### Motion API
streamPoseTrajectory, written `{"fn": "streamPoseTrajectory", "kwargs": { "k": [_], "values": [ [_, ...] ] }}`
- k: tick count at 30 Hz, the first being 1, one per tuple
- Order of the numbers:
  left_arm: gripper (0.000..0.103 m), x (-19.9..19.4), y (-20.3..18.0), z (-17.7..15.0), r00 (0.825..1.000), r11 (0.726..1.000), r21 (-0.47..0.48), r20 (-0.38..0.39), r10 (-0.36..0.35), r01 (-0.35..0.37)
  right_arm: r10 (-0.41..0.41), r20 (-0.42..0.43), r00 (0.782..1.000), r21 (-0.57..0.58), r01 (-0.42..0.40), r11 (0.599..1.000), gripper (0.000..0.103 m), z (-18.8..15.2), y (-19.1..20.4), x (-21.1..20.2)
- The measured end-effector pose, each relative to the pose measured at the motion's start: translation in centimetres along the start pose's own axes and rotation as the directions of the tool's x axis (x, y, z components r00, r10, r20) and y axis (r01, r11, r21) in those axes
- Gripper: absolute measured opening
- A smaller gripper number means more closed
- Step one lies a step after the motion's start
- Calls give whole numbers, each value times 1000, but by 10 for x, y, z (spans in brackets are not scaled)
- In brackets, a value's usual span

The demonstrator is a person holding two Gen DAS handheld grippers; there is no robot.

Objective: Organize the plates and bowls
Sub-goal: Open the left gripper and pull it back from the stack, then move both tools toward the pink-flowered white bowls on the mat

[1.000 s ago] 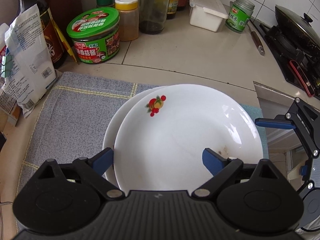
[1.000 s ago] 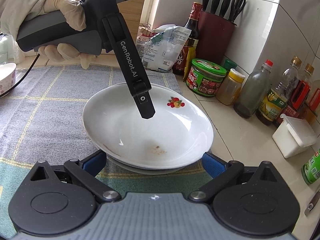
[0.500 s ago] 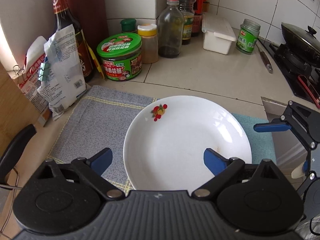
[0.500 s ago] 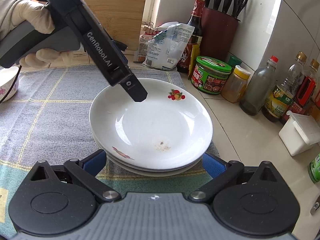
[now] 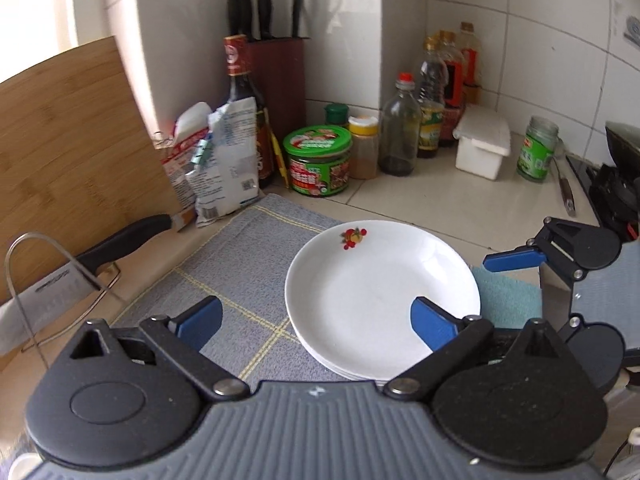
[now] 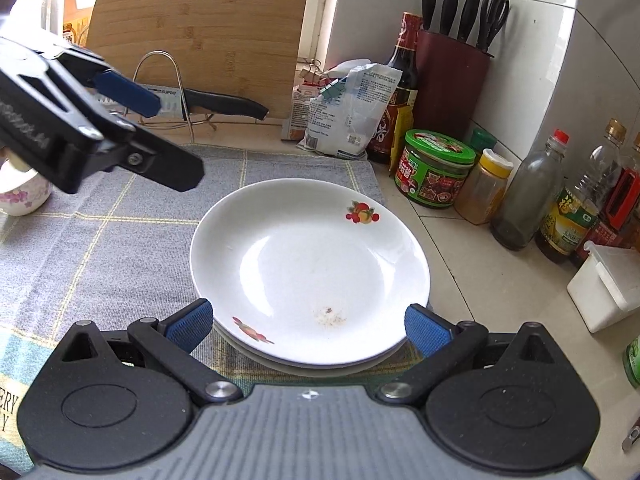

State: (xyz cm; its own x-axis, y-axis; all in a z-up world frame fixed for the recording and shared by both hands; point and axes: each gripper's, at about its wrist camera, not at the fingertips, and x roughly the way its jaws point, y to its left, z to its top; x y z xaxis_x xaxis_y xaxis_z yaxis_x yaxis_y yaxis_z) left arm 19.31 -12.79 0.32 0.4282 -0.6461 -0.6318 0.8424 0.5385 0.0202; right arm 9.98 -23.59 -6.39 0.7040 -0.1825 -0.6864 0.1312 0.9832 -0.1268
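Plates [image 6: 310, 276] are found stacked on the grey checked cloth [image 6: 120, 240], near the jars and bottles along the tiled wall; the top plate, marked with a small fruit print, is seated squarely on those beneath. The left gripper [image 5: 316, 320] is held above and to the side of the stack, its jaws spread wide and just opened further; nothing is pinched between them. The right gripper [image 6: 308, 324] is held low at the near rim, its jaws spread to either side of the stack; no pad is seen pressing on the china. A small flowered bowl [image 6: 24, 196] is noted at the far edge of the cloth, apart from the plates. The plates are judged stiff, glazed and slippery, fairly heavy as a stack, and liable to chip if knocked; hold is best taken at the raised rim, one pad above and one below, and the lift kept level so that no plate slides.
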Motion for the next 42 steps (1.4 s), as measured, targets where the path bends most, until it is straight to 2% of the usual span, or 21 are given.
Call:
{"fn": "streamPoseTrajectory", "kwargs": {
  "k": [3, 7, 14, 17, 20, 27, 29, 34, 42],
  "values": [
    [101, -24, 2, -17, 997, 994, -84, 21, 73, -71, 45, 21, 999, -27, -45, 999, 103, 8, 6, -1],
    [101, -58, 10, -47, 984, 973, -151, 25, 178, -172, 131, 39, 991, -79, -127, 989, 103, 20, 27, -1],
    [101, -113, 28, -93, 959, 947, -160, 11, 283, -278, 246, 33, 969, -183, -236, 954, 103, 35, 94, -3],
    [101, -140, 39, -114, 957, 946, -160, 11, 289, -283, 285, 7, 959, -191, -278, 941, 103, 37, 129, -6],
    [101, -168, 55, -135, 954, 943, -156, 11, 300, -295, 349, -23, 937, -178, -347, 921, 103, 37, 163, -8],
    [101, -214, 93, -192, 940, 925, -169, -72, 334, -341, 397, -88, 914, -205, -406, 890, 103, 33, 233, -12],
    [101, -221, 102, -211, 938, 924, -167, -101, 332, -345, 395, -102, 913, -231, -408, 883, 103, 32, 248, -11],
    [101, -218, 125, -252, 954, 937, -203, -159, 254, -284, 413, -140, 900, -271, -436, 858, 103, 30, 281, -8],
    [102, -187, 149, -288, 955, 941, -235, -230, 189, -243, 389, -172, 905, -298, -424, 855, 103, 20, 309, 1]
  ]
}}
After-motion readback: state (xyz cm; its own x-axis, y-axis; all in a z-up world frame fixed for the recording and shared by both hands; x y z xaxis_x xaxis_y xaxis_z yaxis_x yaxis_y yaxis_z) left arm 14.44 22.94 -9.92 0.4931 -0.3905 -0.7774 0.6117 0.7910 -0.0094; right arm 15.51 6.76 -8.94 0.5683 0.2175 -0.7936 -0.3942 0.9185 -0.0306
